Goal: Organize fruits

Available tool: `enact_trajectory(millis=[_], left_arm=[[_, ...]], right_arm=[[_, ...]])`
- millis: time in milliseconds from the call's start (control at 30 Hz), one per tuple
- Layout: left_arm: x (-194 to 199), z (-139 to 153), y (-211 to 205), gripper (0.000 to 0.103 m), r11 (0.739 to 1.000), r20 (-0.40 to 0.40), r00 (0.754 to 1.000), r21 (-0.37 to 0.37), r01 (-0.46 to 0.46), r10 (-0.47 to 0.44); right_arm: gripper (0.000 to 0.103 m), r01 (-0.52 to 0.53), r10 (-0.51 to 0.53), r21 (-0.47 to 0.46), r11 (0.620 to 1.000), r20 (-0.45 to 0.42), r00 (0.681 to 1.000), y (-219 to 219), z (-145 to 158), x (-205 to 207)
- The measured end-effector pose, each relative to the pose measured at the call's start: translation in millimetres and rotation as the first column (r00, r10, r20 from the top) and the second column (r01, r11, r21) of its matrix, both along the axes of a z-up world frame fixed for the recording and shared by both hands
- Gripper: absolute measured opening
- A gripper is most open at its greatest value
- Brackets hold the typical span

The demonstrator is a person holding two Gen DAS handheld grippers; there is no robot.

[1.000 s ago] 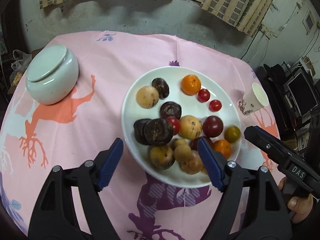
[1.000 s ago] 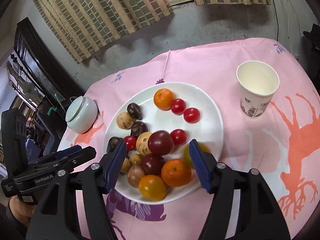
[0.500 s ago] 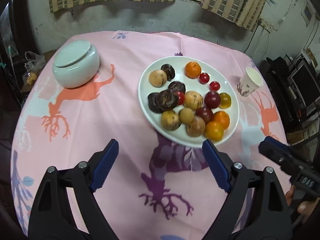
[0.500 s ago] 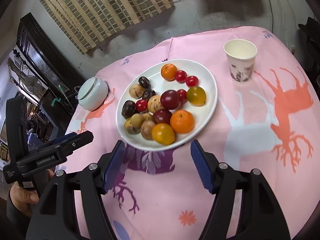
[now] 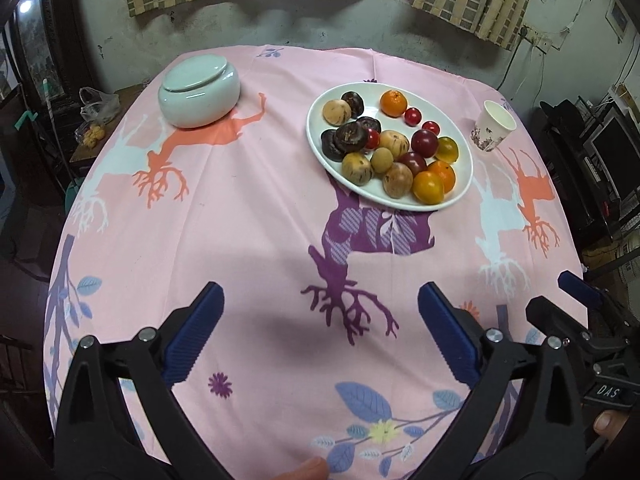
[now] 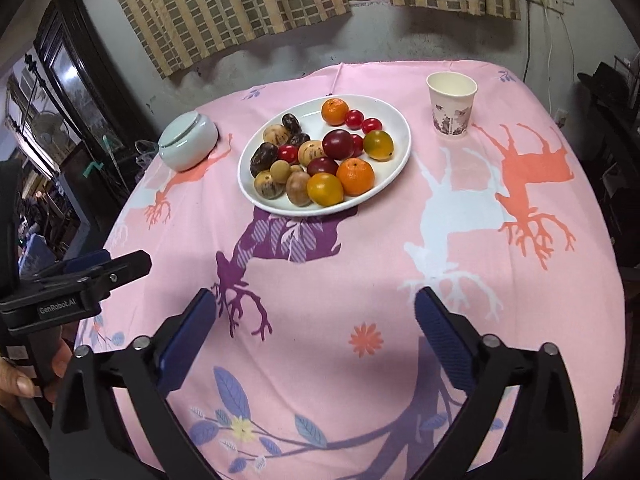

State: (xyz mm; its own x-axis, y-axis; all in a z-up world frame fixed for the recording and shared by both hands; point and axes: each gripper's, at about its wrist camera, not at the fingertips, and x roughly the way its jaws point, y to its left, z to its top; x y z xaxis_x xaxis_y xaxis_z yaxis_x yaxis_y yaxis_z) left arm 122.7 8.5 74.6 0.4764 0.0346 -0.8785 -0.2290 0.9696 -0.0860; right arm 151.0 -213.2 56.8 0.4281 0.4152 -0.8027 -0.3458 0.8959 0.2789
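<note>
Both tongs are empty. The left tongs (image 5: pixel 320 332) and right tongs (image 6: pixel 316 336) are opening wide at lower centre of their frames, over bare pink cloth on the table (image 5: pixel 248 216). The fruits (image 5: pixel 392 152) sit heaped on the white plate (image 5: pixel 464 184), upper right in the left view. Sorting appears either finished or not begun; the view does not settle which. Any next pick requires a reach back to the plate.

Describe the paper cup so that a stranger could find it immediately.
Start at the white plate of fruit on the pink tablecloth. The paper cup stands upright just beyond the plate's right edge, apart from it. It is the only tall open container, white with a purplish print.
</note>
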Motion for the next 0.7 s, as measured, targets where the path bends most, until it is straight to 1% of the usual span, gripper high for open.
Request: enact_trajectory(millis=[133,267,400,533,700], left_arm=[[-14.4,3.3,-5.6,0.101,1.000,-0.026,1.000,0.004,0.011,-0.011],[-26.0,4.3,-10.0,0.101,1.000,-0.028,0.999,0.012,0.020,-0.020],[-38.3,5.6,-11.8,0.101,1.000,-0.035,0.999,0.014,0.015,-0.014],[-47.5,6.5,-12.7,0.101,1.000,-0.041,0.999,0.000,0.007,-0.007],[-56.8,3.0,-13.8,0.101,1.000,-0.070,0.998,0.008,0.003,-0.002]], right_arm=[[0.102,0.015,-0.015,-0.020,1.000,0.002,1.000,-4.8,1.4,-13.0],[0.102,0.024,-0.024,-0.040,0.999,-0.004,1.000,-8.5,-0.6,-23.1],[0.102,0.024,-0.024,-0.050,0.998,-0.012,1.000,-11.2,-1.4,-32.1],[0.102,0.013,-0.014,-0.058,0.998,-0.012,1.000,-11.3,0.0,-40.0],[0.102,0.008,-0.009,-0.062,0.998,-0.014,1.000,-10.1,1.0,-49.5]])
